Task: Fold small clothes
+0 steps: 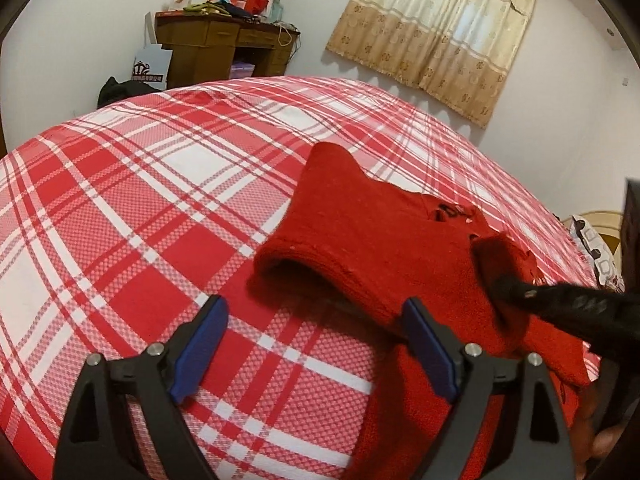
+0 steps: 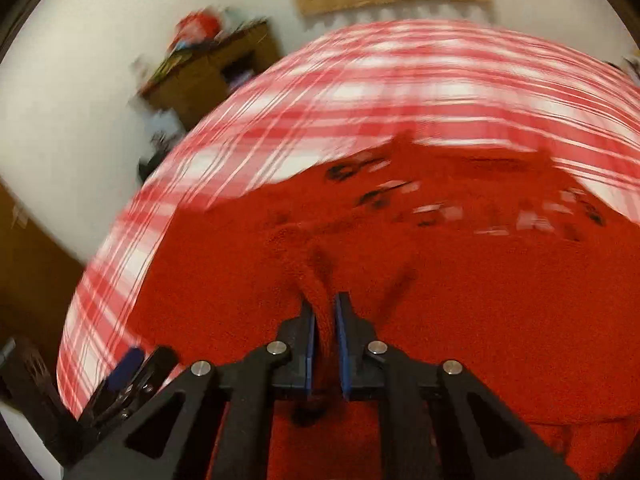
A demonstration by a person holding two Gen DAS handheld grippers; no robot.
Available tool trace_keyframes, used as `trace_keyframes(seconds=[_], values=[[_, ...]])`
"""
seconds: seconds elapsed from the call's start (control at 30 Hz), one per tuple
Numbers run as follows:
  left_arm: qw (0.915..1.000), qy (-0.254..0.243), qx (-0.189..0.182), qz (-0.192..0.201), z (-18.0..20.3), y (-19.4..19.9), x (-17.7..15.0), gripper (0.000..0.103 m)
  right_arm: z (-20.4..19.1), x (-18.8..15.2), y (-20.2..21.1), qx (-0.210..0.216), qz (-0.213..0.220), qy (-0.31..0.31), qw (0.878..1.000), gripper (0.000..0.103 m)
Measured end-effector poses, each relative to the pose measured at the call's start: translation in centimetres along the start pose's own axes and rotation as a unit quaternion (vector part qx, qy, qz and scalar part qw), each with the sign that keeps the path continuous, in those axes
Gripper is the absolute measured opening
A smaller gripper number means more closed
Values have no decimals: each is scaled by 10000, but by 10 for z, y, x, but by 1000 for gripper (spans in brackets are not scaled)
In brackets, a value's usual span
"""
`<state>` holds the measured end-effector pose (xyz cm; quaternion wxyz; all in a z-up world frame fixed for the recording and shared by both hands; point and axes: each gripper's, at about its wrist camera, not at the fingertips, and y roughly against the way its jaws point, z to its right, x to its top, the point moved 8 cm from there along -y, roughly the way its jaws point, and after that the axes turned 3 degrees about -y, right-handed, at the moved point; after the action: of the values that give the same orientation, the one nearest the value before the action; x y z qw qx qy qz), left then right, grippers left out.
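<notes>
A small red knit garment point(image 1: 380, 240) lies on the red-and-white plaid bed point(image 1: 140, 208), one part folded over itself. My left gripper point(image 1: 316, 320) is open and empty just in front of the garment's near folded edge, its right finger touching the cloth. My right gripper point(image 2: 325, 316) is shut on a pinched fold of the red garment point(image 2: 460, 280); the right wrist view is blurred by motion. The right gripper's black finger point(image 1: 560, 304) reaches in from the right in the left wrist view, over the garment. The left gripper point(image 2: 124, 368) shows at the lower left in the right wrist view.
A brown wooden desk point(image 1: 216, 44) piled with boxes and bags stands against the far wall beyond the bed. A beige curtain point(image 1: 436, 28) hangs on the wall. A patterned pillow point(image 1: 596, 248) lies at the bed's right edge.
</notes>
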<state>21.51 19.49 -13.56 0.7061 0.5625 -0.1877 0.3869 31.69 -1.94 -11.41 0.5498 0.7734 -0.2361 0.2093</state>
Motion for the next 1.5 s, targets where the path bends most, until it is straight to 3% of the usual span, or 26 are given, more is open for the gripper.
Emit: trace_keyframes(seconds=[0.1, 0.27, 0.4, 0.43, 0.53, 0.57, 0.6, 0.63, 0.7, 0.8, 0.97, 1.1, 1.3, 1.5], values=[[10000, 4, -2, 6, -1, 0, 0, 91, 30, -6, 9, -1, 86, -436, 9990, 9], [10000, -54, 49, -2, 0, 0, -1, 92, 47, -24, 2, 579, -289, -944, 9934, 13], [10000, -63, 59, -3, 1, 0, -1, 92, 46, -13, -1, 1132, -396, -1318, 9840, 54], [10000, -67, 64, -3, 1, 0, -1, 92, 42, -10, -4, 1271, -474, -1311, 9820, 55], [9999, -108, 110, -12, 1, 0, -1, 92, 32, -9, -9, 955, -592, -894, 9896, 54], [9999, -112, 113, -13, 1, 0, -1, 92, 27, -9, -9, 756, -665, -640, 9929, 48], [9999, -102, 103, -12, 1, 0, -1, 92, 24, -10, -8, 589, -686, -465, 9948, 22], [9999, -86, 82, -8, 1, 0, -1, 92, 18, -10, -6, 419, -751, -225, 9960, 10], [10000, -73, 67, 0, 2, 0, -1, 92, 9, -5, 0, 519, -822, -153, 9951, 10], [10000, -35, 13, 33, 2, 1, -1, 92, -8, 18, 24, 737, -551, -21, 9958, 10], [9999, 103, -20, 49, 0, 7, 2, 92, -70, 87, 86, 1288, 266, 275, 9909, 10], [9997, -96, 63, 198, 13, 18, 11, 92, -100, 125, 134, 1583, 1052, 392, 9810, 10], [9985, -515, 177, 98, 50, 5, 22, 92, -72, 136, 174, 1514, 1605, 288, 9749, 10], [9962, -479, 632, -356, 55, -36, 14, 92, 4, 124, 183, 1133, 1820, -84, 9767, 10]])
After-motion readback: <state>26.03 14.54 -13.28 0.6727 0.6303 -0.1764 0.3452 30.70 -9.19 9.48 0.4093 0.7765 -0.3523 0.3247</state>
